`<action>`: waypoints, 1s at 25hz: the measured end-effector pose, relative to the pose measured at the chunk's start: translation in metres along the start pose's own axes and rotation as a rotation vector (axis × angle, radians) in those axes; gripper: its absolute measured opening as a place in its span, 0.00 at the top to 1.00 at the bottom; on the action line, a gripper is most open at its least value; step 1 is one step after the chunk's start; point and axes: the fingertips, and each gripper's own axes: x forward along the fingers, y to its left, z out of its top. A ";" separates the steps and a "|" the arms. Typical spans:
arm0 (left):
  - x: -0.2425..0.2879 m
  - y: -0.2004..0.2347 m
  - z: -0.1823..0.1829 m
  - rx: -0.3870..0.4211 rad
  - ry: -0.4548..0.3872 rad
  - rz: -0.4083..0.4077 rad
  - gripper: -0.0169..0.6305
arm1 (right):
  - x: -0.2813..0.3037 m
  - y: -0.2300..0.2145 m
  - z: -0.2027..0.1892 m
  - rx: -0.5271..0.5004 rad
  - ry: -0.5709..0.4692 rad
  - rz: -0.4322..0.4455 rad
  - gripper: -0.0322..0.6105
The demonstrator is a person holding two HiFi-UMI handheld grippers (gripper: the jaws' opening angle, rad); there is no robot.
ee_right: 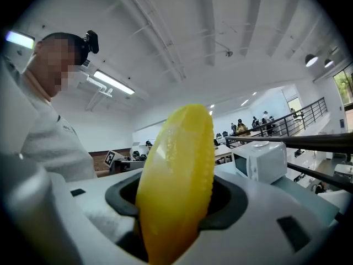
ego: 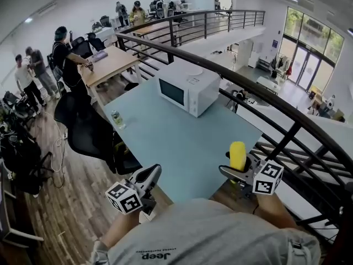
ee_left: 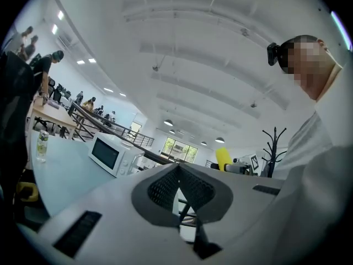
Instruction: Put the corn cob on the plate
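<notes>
Nearest, along the bottom of the head view, I note the wearer's grey shirt (ego: 209,236). Both grippers are held just above it.

Left gripper (ego: 148,175), lower left of centre: in its own view the jaws stand together with nothing between them. It sits at the near edge of the light-blue table (ego: 182,137).

Right gripper (ego: 237,173), lower right: its jaws are clamped on the corn cob (ego: 237,155). The cob stands upright out of the jaws, over the table's near right corner. In the right gripper view the yellow cob (ee_right: 176,181) fills the middle of the frame and hides much of what lies behind it.

On the table I record two things. A small bottle (ego: 116,118) stands near the left edge. A white microwave (ego: 187,90) stands at the far end, above centre.

A black chair (ego: 91,134) stands against the table's left side. A dark railing (ego: 248,87) crosses behind the table from upper centre to lower right.

Farthest, at upper left, people stand round a wooden table (ego: 113,62).
</notes>
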 end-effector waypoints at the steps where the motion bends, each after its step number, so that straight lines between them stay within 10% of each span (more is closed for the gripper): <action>1: 0.010 -0.003 0.002 0.005 -0.006 0.010 0.95 | -0.002 -0.010 0.003 -0.002 0.001 0.016 0.53; 16: 0.088 0.025 0.014 0.026 0.028 0.175 0.95 | 0.021 -0.126 0.002 0.053 -0.008 0.154 0.53; 25: 0.094 0.128 0.009 0.016 0.105 0.112 0.95 | 0.104 -0.160 -0.029 0.108 0.040 0.029 0.53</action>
